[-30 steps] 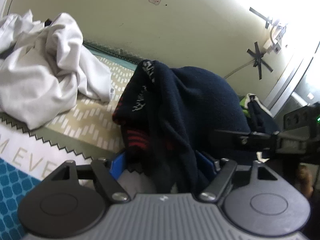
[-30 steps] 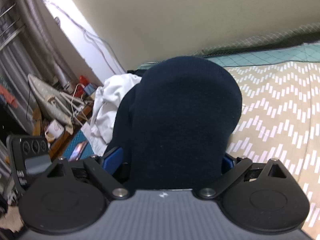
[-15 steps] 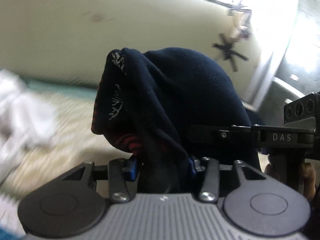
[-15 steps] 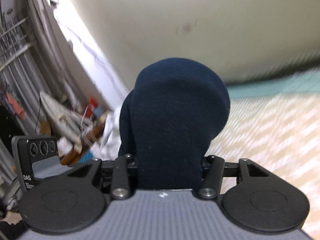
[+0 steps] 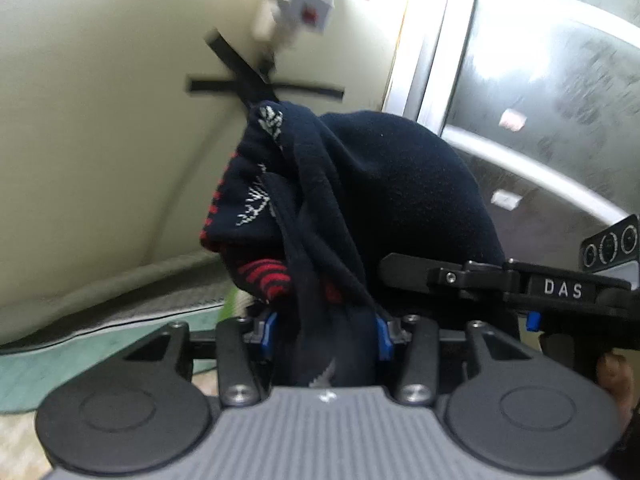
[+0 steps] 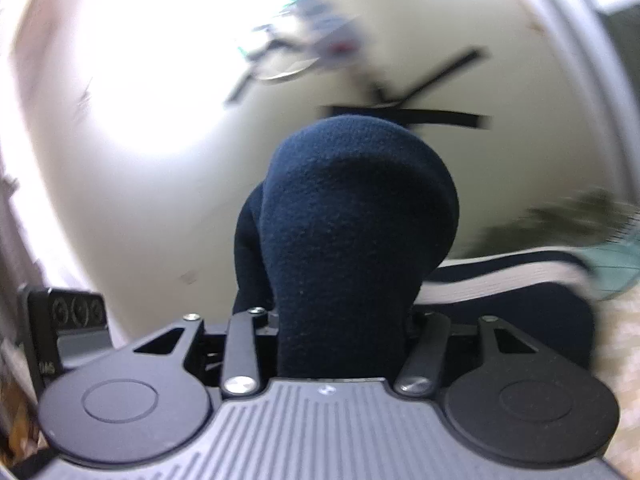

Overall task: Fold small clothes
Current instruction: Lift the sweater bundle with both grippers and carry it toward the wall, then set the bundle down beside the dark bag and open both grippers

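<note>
the left gripper is clamped on a bunch of dark navy cloth, its blue pads pressing the fabric from both sides. the right gripper is likewise clamped on a thick fold of the same navy stuff, which bulges up between its jaws and hides the pads. in the left view the right gripper sits just beside the left one, both gripping one garment.

the garment is off the bed, held up in the air between the two tools. it is a bundled knit piece, navy with red stripes and small white marks near its left edge; what kind of garment it is i cannot tell while it is balled up.

behind it is a pale wall with black tape crossed on it and a metal door frame at the right. a strip of teal mat shows low at the left. in the right view a dark cloth with a white stripe lies low at the right. both views are smeared by motion.

the step looks like carrying the bundle to a laying-out spot, so folding proper has not begun. next it likely needs a clear flat patch, the grippers drawn apart to spread the cloth, then a low set-down without letting it bunch again.
</note>
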Demonstrator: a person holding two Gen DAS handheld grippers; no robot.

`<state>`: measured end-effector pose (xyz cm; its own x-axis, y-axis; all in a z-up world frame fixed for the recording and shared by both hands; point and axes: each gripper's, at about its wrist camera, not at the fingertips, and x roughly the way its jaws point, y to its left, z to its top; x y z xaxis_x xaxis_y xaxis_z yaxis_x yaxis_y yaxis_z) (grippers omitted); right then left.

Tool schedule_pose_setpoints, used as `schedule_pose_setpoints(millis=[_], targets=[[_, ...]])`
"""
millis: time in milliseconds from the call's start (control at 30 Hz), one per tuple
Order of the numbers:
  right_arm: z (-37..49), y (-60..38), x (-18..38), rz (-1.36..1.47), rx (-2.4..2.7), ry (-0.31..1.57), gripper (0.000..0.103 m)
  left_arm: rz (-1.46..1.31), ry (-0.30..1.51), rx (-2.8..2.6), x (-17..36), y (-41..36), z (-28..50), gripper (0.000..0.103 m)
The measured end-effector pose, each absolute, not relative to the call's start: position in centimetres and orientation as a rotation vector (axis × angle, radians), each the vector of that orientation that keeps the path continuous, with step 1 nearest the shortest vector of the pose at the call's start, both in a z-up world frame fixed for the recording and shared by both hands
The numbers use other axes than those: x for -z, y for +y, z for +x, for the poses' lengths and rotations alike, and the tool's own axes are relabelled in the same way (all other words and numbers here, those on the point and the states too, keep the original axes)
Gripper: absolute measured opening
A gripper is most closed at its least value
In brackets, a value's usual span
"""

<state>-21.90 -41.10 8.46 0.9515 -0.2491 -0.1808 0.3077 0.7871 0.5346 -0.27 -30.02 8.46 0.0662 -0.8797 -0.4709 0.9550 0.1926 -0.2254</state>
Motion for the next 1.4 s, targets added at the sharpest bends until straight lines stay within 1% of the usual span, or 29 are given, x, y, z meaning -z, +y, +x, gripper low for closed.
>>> schedule_pose_setpoints(millis=[67,133,167,200,267,300,333,367,400,433,500,600,767,800,833,900,1167,1267,1400], targets=[[-21.6,-44.0,-6.7,0.637,0.36,0.143,0.052,0.199,0.634,1.364,-6.2,-33.2,0.2,0.042],[-20.6,-46.3,-4.5,0.673,0.428,0.22,0.052,0.231,0.666,1.32,-4.0,-35.2,0.4,0.047],[-20.1,-47.0,-3.5,0.678,0.452,0.243,0.047,0.231,0.652,1.306,-3.2,-35.6,0.3,0.053],[-19.9,-47.3,-2.9,0.676,0.479,0.249,0.041,0.226,0.63,1.299,-3.0,-35.5,0.1,0.057],[-19.7,-47.2,-2.7,0.679,0.488,0.24,0.044,0.236,0.611,1.293,-3.0,-35.5,-0.3,0.058],[-19.7,-47.0,-2.8,0.673,0.491,0.242,0.048,0.237,0.614,1.286,-3.2,-35.0,-0.4,0.06],[-19.9,-46.7,-2.9,0.666,0.492,0.239,0.057,0.236,0.622,1.275,-3.7,-34.6,-0.3,0.062],[-20.2,-46.2,-3.1,0.663,0.498,0.226,0.062,0.233,0.625,1.265,-3.8,-33.8,0.2,0.062],[-20.8,-45.9,-3.6,0.659,0.517,0.203,0.075,0.23,0.62,1.258,-4.2,-33.0,0.2,0.062],[-21.8,-45.1,-4.1,0.642,0.553,0.168,0.083,0.229,0.606,1.247,-4.6,-31.7,0.0,0.063],[-23.7,-43.0,-4.9,0.576,0.664,0.108,0.09,0.228,0.566,1.21,-5.0,-29.3,-0.3,0.07],[-26.4,-40.0,-4.5,0.597,0.732,0.05,0.09,0.237,0.558,1.168,-4.4,-25.8,-1.1,0.072],[-28.0,-33.7,-1.5,0.645,0.758,0.079,0.09,0.334,0.568,1.118,-2.4,-21.1,-3.2,0.072],[-28.2,-32.6,-0.8,0.654,0.757,0.087,0.092,0.349,0.565,1.107,-2.0,-20.1,-3.7,0.072],[-28.0,-31.8,0.0,0.66,0.755,0.097,0.097,0.368,0.564,1.092,-1.7,-19.2,-4.1,0.073],[-28.0,-29.3,1.0,0.68,0.745,0.127,0.097,0.392,0.567,1.064,-1.4,-18.0,-4.6,0.074],[-27.7,-21.8,2.0,0.616,0.724,0.223,0.097,0.354,0.618,0.983,-1.5,-11.0,-4.2,0.075],[-27.7,-20.4,2.3,0.588,0.74,0.238,0.097,0.35,0.635,0.958,-1.0,-8.9,-3.9,0.076],[-27.3,-20.1,2.3,0.569,0.757,0.26,0.097,0.349,0.646,0.925,-0.1,-8.1,-3.8,0.079]])
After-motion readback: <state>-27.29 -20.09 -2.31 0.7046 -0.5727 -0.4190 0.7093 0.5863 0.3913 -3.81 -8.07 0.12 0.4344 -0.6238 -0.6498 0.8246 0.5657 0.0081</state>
